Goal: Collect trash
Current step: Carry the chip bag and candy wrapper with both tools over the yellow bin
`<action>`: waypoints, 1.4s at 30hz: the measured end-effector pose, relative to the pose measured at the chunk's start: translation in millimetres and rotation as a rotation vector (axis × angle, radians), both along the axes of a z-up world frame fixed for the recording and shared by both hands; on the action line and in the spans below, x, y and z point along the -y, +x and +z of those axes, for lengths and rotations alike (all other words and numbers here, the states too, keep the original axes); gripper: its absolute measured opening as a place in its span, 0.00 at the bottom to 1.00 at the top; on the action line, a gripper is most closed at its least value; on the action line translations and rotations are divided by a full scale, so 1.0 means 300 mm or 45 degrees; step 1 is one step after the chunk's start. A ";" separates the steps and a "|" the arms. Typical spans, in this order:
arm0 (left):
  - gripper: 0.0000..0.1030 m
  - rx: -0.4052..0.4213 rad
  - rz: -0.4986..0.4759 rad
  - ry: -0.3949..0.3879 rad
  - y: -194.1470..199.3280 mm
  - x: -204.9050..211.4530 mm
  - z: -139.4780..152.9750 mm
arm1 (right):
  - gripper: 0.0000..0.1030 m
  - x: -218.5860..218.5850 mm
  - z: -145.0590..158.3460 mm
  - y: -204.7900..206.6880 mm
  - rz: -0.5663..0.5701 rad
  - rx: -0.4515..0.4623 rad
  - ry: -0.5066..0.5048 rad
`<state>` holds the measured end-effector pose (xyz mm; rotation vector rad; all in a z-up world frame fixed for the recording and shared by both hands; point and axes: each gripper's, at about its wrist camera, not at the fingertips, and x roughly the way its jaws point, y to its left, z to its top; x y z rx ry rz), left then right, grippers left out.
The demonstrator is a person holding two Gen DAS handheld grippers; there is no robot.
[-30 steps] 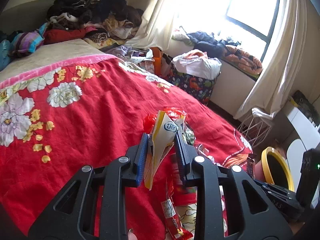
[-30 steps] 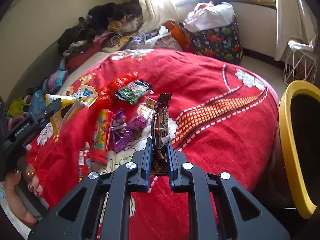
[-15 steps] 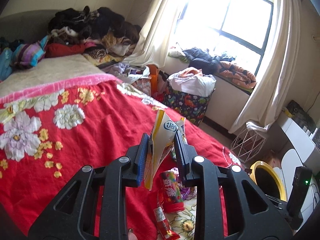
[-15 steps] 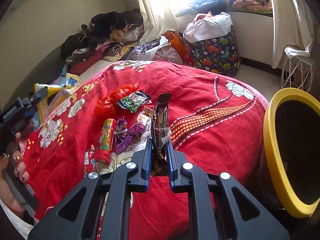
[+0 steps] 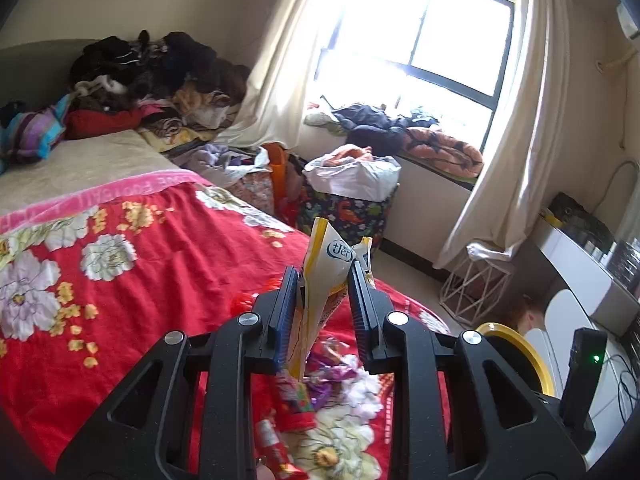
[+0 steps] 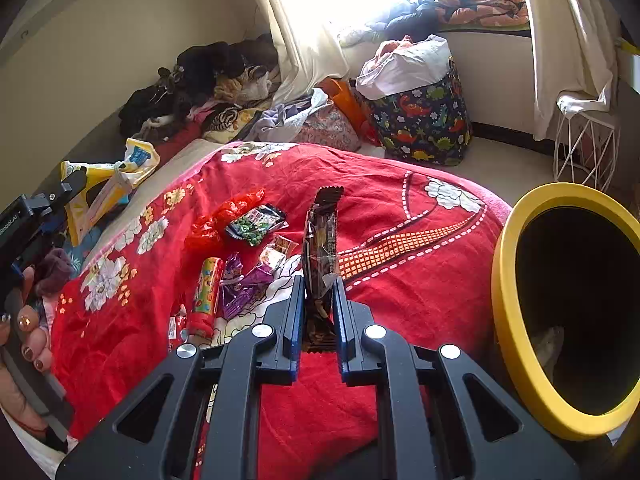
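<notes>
The left hand-held gripper (image 5: 323, 276), black with blue pads, is clamped narrowly and tilted slightly downward. The right hand-held gripper (image 6: 317, 300) is pinched nearly closed, angled steeper. A hand (image 6: 24, 336) grips the left handle.

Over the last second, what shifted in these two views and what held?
Both hand-held grippers rose: the left lifted the yellow-white wrapper higher above the bed, the right carried the dark snack bar wrapper closer to the yellow-rimmed bin. Both grips and the bed litter stayed unchanged.

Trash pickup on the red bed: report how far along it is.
Done: something pale already lies inside the yellow-rimmed bin. In hand: the left gripper clamps a yellow-white wrapper, the right gripper a dark snack bar wrapper. Left: a red wrapper, green packet, candy tube and purple wrappers on the blanket.
</notes>
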<state>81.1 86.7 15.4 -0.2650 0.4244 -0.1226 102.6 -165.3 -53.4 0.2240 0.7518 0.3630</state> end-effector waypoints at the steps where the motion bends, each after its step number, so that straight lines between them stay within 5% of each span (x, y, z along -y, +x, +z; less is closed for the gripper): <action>1: 0.19 0.001 -0.008 0.003 -0.001 0.011 -0.001 | 0.13 0.004 0.003 -0.001 -0.002 0.000 0.005; 21: 0.19 -0.038 -0.216 0.051 0.003 0.239 -0.045 | 0.13 0.188 0.052 -0.003 -0.107 0.043 0.155; 42: 0.18 -0.037 -0.374 0.050 0.002 0.388 -0.062 | 0.13 0.312 0.081 -0.024 -0.228 0.110 0.072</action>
